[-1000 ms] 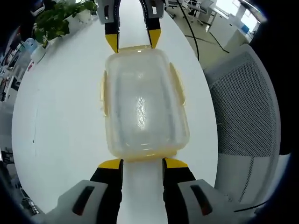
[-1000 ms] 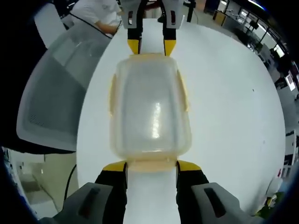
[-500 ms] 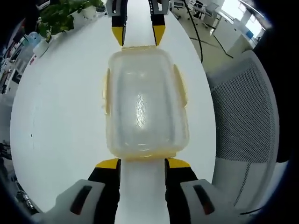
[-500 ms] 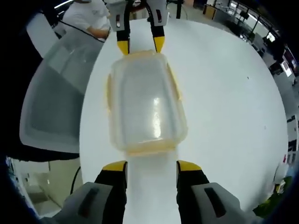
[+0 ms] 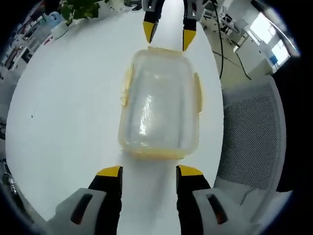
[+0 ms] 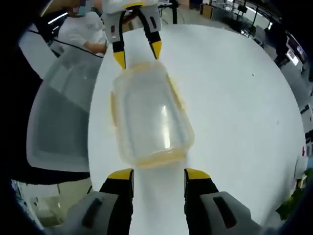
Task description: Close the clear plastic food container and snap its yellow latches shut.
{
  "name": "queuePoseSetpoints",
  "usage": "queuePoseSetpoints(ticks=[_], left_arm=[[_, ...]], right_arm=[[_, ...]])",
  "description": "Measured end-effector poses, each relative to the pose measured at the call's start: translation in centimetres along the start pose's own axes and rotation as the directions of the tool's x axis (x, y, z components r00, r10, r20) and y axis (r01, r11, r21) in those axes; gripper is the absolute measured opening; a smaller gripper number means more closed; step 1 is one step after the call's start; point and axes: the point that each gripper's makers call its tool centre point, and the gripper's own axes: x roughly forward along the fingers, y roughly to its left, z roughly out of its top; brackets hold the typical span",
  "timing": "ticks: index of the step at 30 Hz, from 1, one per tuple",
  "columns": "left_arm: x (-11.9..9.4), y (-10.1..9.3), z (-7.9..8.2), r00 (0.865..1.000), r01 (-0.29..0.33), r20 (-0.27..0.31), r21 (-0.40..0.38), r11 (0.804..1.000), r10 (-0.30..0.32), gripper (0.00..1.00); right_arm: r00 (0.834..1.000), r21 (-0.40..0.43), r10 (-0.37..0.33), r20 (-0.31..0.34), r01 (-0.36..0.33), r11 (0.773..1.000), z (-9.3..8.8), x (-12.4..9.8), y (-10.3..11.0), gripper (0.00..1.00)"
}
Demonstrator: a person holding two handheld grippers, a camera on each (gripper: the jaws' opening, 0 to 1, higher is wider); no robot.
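A clear plastic food container (image 5: pixel 159 105) with its lid on rests on the white table (image 5: pixel 63 98), its yellow latches (image 5: pixel 127 85) lying along the long sides and at both ends. My left gripper (image 5: pixel 149 171) is open, a short way back from the near end latch (image 5: pixel 154 154). The right gripper (image 5: pixel 168 30) stands open past the far end. In the right gripper view the same container (image 6: pixel 149 115) lies ahead of my open right gripper (image 6: pixel 154 174), with the left gripper (image 6: pixel 137 51) at its far end. Neither gripper touches the container.
A white mesh office chair (image 5: pixel 254 127) stands close along the table's right edge in the left gripper view, and the chair (image 6: pixel 58 107) stands at the left in the right gripper view. A potted plant (image 5: pixel 80 7) and bottles sit at the far left. A seated person (image 6: pixel 83 29) is beyond the table.
Both grippers have drawn back from the container's ends, so gaps now show between fingertips and container. The views have tilted with the hands; the container has stayed put.
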Motion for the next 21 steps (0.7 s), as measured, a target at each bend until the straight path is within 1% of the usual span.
queuePoseSetpoints(ticks=[1,2,4,5,6,7,9,10,12,14,15,18,19,21], left_arm=[[-0.1,0.0,0.0,1.0,0.003,0.003,-0.034,0.999,-0.003,0.45],[-0.1,0.1,-0.1,1.0,-0.001,0.005,-0.055,0.998,0.001,0.45],[-0.3,0.0,0.2,1.0,0.002,0.022,-0.07,0.998,-0.001,0.45],[-0.4,-0.1,0.2,1.0,0.005,0.026,-0.099,0.995,-0.002,0.45],[-0.4,-0.2,0.2,0.999,0.015,0.033,-0.133,0.991,-0.01,0.45],[-0.5,-0.3,0.2,0.999,0.021,0.037,-0.15,0.988,-0.016,0.45],[-0.6,-0.4,0.4,0.998,0.031,0.054,-0.198,0.98,-0.021,0.45],[-0.6,-0.4,0.5,0.998,0.039,0.064,-0.222,0.974,-0.025,0.45],[-0.7,-0.5,0.5,0.997,0.047,0.076,-0.276,0.96,-0.026,0.45],[-0.7,-0.5,0.6,0.994,0.072,0.101,-0.35,0.934,-0.039,0.45],[-0.7,-0.6,0.5,0.993,0.083,0.107,-0.375,0.923,-0.046,0.45],[-0.5,-0.7,0.5,0.99,0.105,0.129,-0.436,0.894,-0.054,0.45],[-0.5,-0.8,0.5,0.989,0.118,0.135,-0.47,0.875,-0.06,0.44],[-0.4,-0.8,0.4,0.988,0.12,0.144,-0.474,0.872,-0.058,0.43]], right_arm=[[1.0,0.01,0.001,0.001,-0.001,1.0,0.0,0.0,0.0,0.39],[1.0,0.04,0.001,0.008,-0.001,0.999,0.0,-0.1,0.0,0.39],[1.0,0.07,0.004,0.021,-0.006,0.998,0.2,-0.3,-0.1,0.38],[1.0,0.08,0.005,0.025,-0.007,0.997,0.2,-0.4,-0.1,0.38],[1.0,0.083,0.003,0.025,-0.005,0.997,0.2,-0.4,-0.2,0.38],[1.0,0.091,0.003,0.026,-0.005,0.996,0.2,-0.4,-0.2,0.38],[0.999,0.138,0.013,0.041,-0.018,0.99,0.3,-0.4,-0.1,0.37],[0.999,0.141,0.011,0.044,-0.017,0.99,0.3,-0.5,-0.1,0.37],[0.998,0.183,0.009,0.066,-0.021,0.983,0.6,-0.5,-0.1,0.36],[0.996,0.251,0.014,0.09,-0.036,0.967,0.9,-0.6,0.0,0.36],[0.995,0.278,0.01,0.1,-0.038,0.96,1.0,-0.5,-0.1,0.36],[0.994,0.303,0.007,0.11,-0.04,0.952,1.1,-0.4,-0.3,0.35],[0.994,0.305,0.003,0.111,-0.037,0.952,1.1,-0.4,-0.2,0.35],[0.994,0.316,-0.008,0.105,-0.025,0.948,1.0,-0.3,-0.5,0.34]])
